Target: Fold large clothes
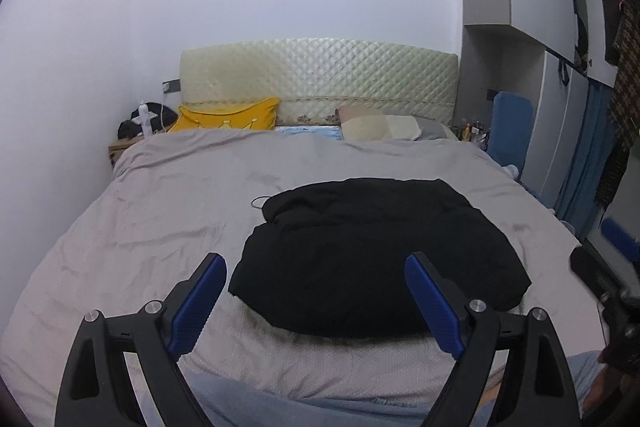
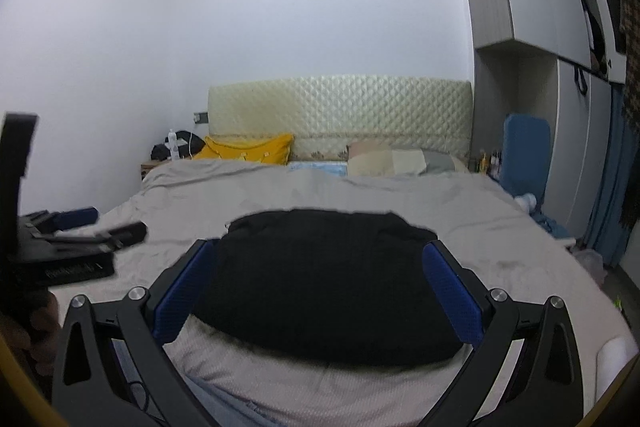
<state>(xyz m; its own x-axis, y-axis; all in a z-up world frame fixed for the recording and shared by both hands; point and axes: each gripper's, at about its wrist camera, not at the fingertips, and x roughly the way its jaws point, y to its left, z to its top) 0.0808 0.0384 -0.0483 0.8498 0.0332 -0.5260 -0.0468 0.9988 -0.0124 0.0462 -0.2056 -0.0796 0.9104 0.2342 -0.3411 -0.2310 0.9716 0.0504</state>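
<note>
Left wrist view shows the black cloth (image 1: 376, 259) lying in a loose heap on the near part of the grey bed (image 1: 160, 195), so the folding looks barely begun or only part done. The left gripper (image 1: 316, 287) and the right gripper (image 2: 320, 287) are both spread wide above it and pinch nothing. Sleeves, collar and any folds are too dark to make out.

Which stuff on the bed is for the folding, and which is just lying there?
For the folding:
black garment
left gripper, open
right gripper, open
grey bedcover, the work surface

Just lying about:
yellow pillow
beige pillow
blue cushion
</note>
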